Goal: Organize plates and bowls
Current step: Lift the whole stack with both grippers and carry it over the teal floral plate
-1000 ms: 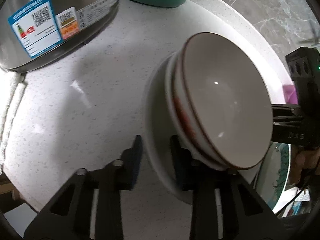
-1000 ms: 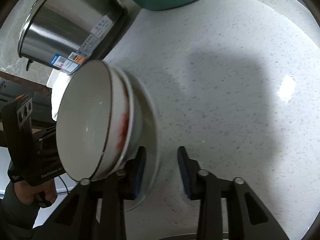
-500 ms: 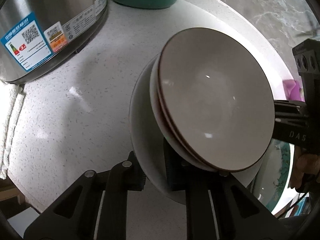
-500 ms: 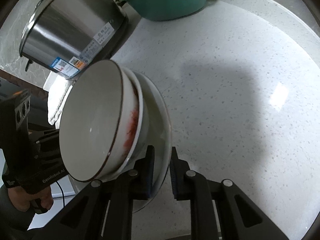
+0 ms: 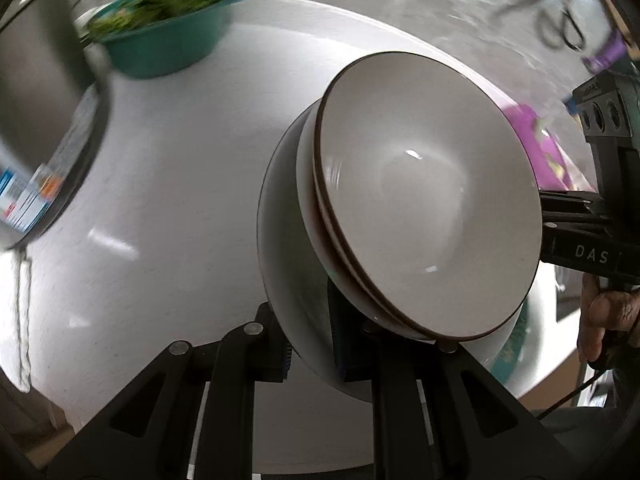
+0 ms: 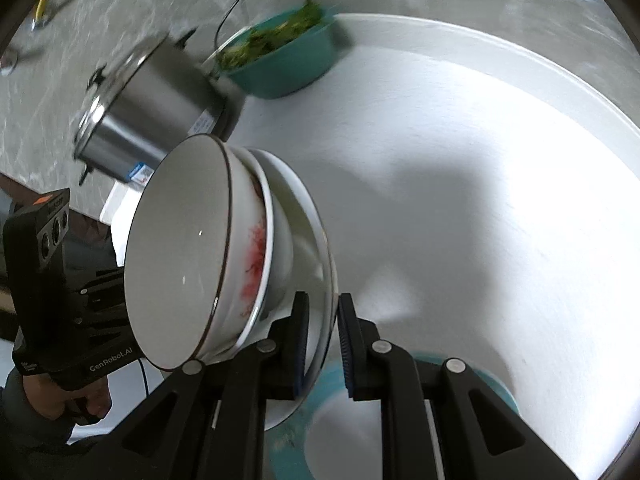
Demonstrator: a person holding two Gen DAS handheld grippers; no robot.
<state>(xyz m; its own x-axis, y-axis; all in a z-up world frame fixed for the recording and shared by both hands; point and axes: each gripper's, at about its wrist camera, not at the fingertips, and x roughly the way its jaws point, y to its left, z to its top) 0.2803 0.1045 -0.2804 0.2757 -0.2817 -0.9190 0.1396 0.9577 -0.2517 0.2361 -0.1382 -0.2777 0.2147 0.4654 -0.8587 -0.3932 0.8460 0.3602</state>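
The round white speckled stone tabletop is the largest surface in view. At its far side stand a brushed stainless-steel pot with a printed label and a teal plastic basin of green vegetables.

The load is a white ceramic plate carrying two nested bowls: a lower white bowl with a red floral print and an upper cream bowl with a dark brown rim. The stack is held clear of the tabletop. A teal-rimmed dish lies on the tabletop directly beneath it.

The left gripper is clamped nearly closed on one edge of the plate. The right gripper is clamped nearly closed on the opposite edge. Each is held by a hand of the person.

Hazards, as judged:
- The bowls sit loose on the plate. Uneven height between the grippers is likely to tilt the plate and slide them off.
- Each grip covers only a thin rim. Divergent hand travel may pull the rim out of one grip.
- A drop here would strike the teal-rimmed dish.
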